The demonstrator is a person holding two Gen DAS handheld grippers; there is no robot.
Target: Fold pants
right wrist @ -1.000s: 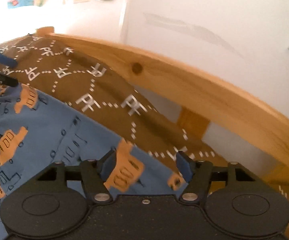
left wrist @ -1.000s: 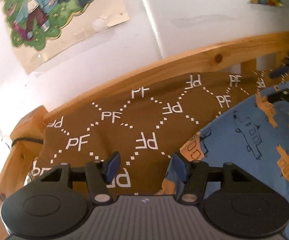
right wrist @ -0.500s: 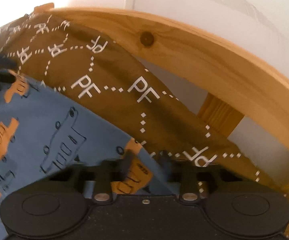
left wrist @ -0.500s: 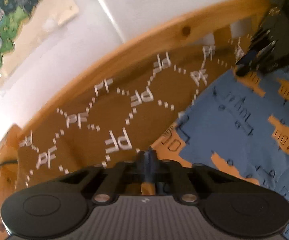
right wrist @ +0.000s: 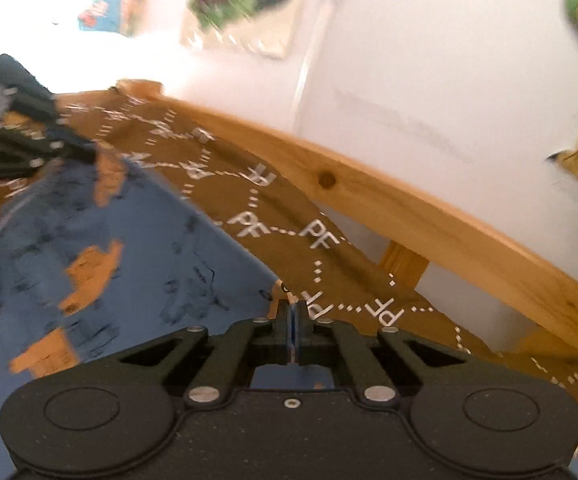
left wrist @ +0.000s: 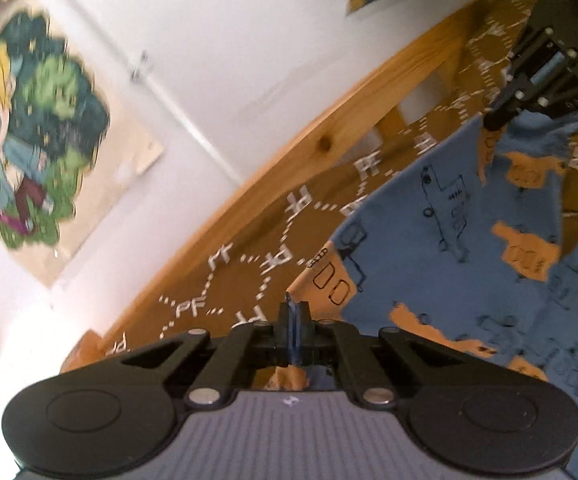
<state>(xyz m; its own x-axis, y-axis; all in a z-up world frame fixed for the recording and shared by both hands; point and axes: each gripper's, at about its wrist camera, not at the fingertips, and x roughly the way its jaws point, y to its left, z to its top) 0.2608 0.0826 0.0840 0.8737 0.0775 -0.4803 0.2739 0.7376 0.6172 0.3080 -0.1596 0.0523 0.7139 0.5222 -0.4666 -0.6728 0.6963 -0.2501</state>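
Blue pants (left wrist: 449,216) printed with orange vehicles are pinched at an edge by both grippers, over a brown "PF" bedspread (left wrist: 249,264).
The left gripper (left wrist: 293,320) and the right gripper (right wrist: 292,320) are each clamped shut on a hem corner, with the cloth stretched between them. Just beyond both tools the wooden bed rail (right wrist: 429,208) and white wall (right wrist: 429,60) are met; open room is left only over the bedspread. A second ago both sets of jaws were held wide and the pants lay flat.
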